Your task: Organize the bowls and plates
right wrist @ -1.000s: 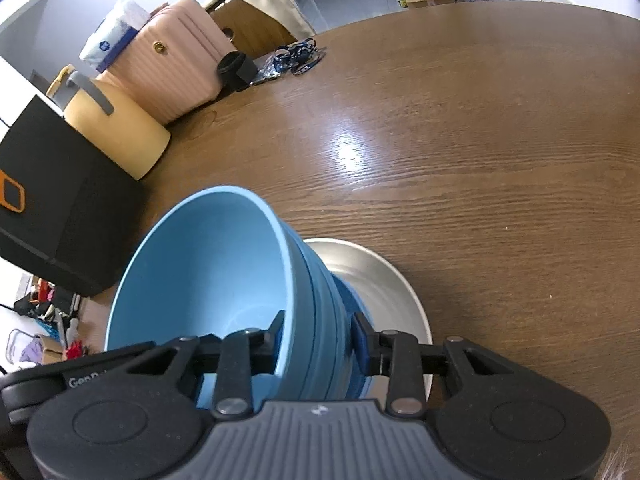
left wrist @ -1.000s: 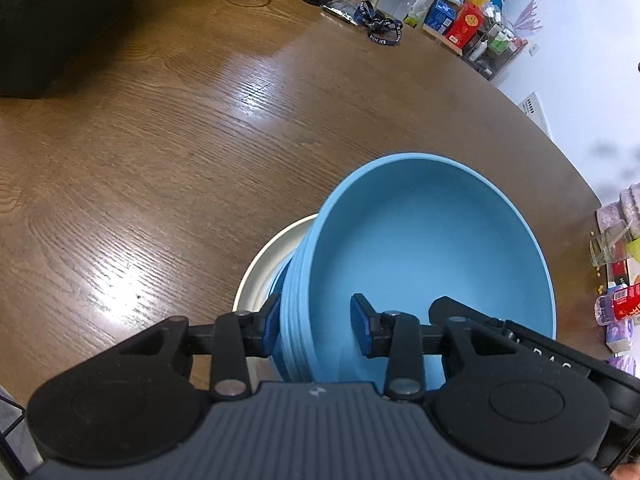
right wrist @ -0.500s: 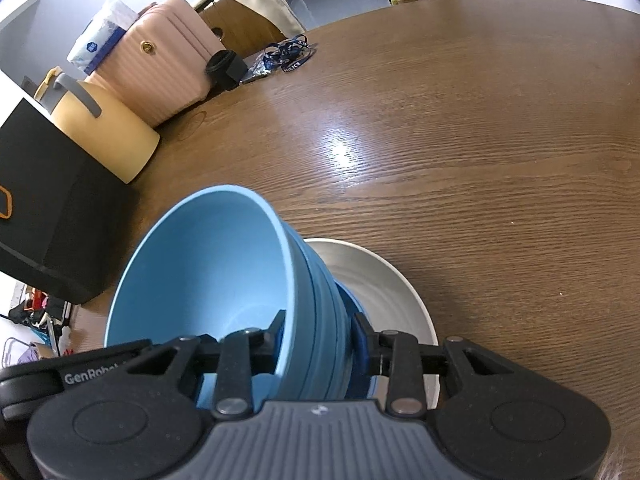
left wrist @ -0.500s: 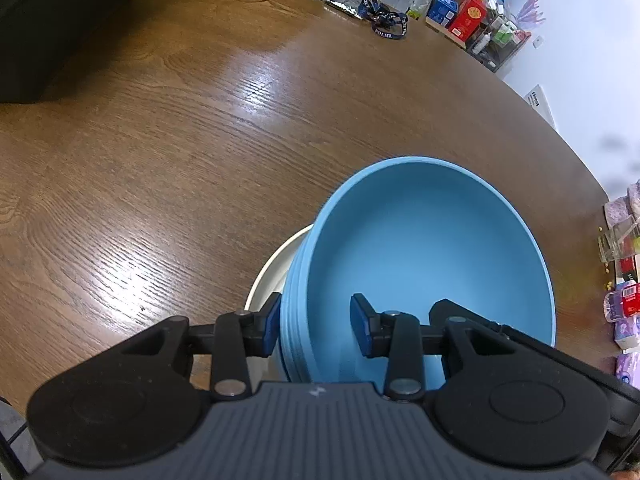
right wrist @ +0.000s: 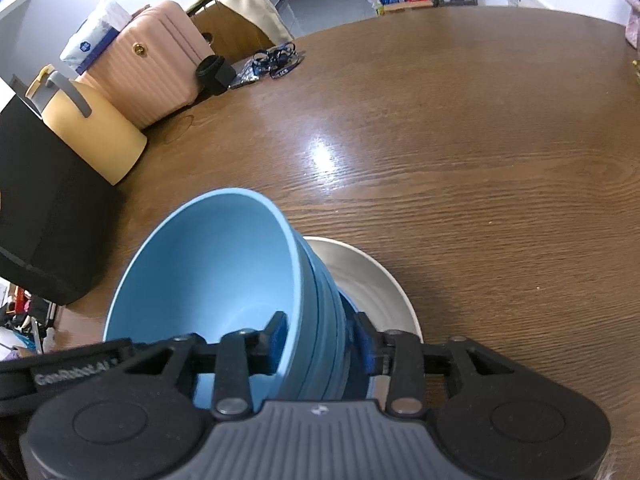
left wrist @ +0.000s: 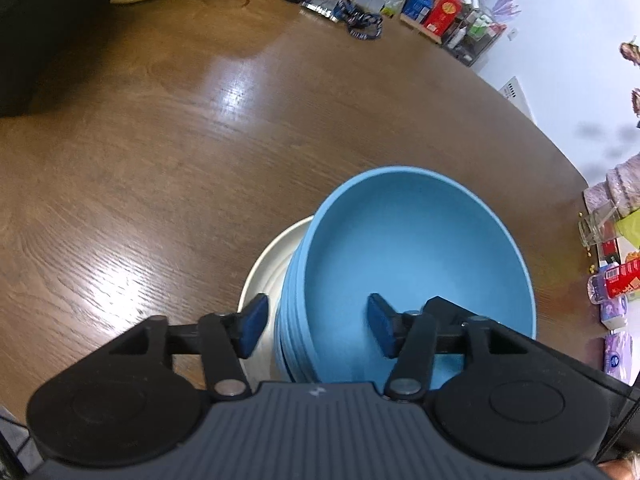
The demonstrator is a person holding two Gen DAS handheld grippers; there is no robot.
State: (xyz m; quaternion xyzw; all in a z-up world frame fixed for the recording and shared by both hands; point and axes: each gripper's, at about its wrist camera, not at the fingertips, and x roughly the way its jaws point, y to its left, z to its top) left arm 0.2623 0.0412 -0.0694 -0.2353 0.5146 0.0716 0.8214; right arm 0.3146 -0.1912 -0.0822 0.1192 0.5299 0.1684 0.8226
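Round dark wood table (left wrist: pixel 168 152), glossy with window glare, heavy grain; far edge holds a pink ribbed case (right wrist: pixel 156 60), a yellow tub with grey handle (right wrist: pixel 86 128), a black box (right wrist: pixel 44 216), a small black cup (right wrist: pixel 212 74) and a blue lanyard (right wrist: pixel 276 60); cluttered shelf of boxes and bottles (left wrist: pixel 444 16) past the table against a white wall. Stack of blue bowls (left wrist: pixel 408 280) sits nested on a white plate (right wrist: pixel 364 280) near the table's near edge, mouths up, stack axis roughly vertical, no clear long axis since they're round. Left gripper (left wrist: pixel 316 326) straddles the stack's rim on its side, one pad outside over the plate, one inside the top bowl, jaws opening, visible gap both sides, not gripping. Right gripper (right wrist: pixel 322 344) straddles the opposite rim, jaws opening, narrower spread, pads close to the wall but look just clear
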